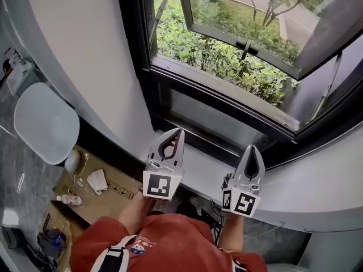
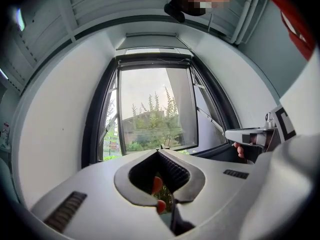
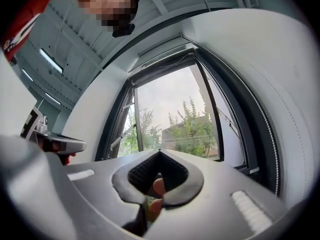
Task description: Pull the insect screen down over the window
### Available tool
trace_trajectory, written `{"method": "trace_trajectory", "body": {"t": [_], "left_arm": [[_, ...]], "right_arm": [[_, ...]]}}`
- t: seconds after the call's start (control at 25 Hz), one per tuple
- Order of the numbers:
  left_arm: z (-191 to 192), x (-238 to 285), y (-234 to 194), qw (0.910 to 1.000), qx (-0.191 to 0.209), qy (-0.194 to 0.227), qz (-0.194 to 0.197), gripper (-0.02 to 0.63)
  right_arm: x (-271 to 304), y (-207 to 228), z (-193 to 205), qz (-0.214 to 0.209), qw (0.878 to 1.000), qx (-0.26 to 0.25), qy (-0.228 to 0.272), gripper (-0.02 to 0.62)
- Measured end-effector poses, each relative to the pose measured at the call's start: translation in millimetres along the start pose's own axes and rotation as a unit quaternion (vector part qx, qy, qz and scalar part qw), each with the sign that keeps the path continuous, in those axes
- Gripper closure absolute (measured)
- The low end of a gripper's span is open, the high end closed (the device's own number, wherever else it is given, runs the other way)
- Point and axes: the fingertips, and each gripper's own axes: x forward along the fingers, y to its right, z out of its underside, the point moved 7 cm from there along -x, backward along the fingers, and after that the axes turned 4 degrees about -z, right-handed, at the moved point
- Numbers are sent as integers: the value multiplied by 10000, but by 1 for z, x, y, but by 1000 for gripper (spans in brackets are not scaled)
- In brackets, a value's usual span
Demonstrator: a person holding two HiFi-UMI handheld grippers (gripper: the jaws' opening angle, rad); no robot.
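Pale curved wall (image 1: 85, 50) wraps a dark-framed window (image 1: 148, 67) that fills the upper centre of the head view. Its sash (image 1: 244, 38) is swung outward over green shrubs (image 1: 210, 58). The insect screen cannot be told from the frame in any view, and the opening shows uncovered down to the grey ledge (image 1: 204, 171) under it.

Only the head view shows the floor. At lower left lies a flattened cardboard box (image 1: 116, 187), with a small bottle (image 1: 68, 199) and a crumpled paper (image 1: 97, 180) on it. A white round seat (image 1: 45, 123) stands beyond it.

Only the two gripper views look up the whole window to its top rail (image 2: 150, 50) and the ribbed ceiling (image 2: 125, 4) above.

The left gripper (image 1: 178, 131) has its jaws pressed together with nothing between them, which its own view confirms. The right gripper (image 1: 253, 148) is the same, closed on nothing. Each shows in the other's view: the right gripper at the right edge of the left gripper view, the left gripper at the left edge of the right gripper view.

Both tips hang over the ledge, pointing at the lower frame and apart from it. They stand side by side, well apart from each other.
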Motion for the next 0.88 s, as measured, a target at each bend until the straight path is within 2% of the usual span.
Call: {"method": "trace_trajectory", "body": {"t": [0.44, 0.68, 0.88], "left_arm": [[3, 92, 57, 9989, 121, 28, 451, 600], [11, 125, 54, 9977, 107, 29, 668, 600], [12, 147, 38, 9958, -10, 158, 907, 600]], "right_arm": [[19, 87, 17, 525, 9986, 21, -3, 586], [30, 99, 22, 785, 9969, -113, -6, 586], [47, 89, 24, 1013, 9946, -228, -27, 586]]}}
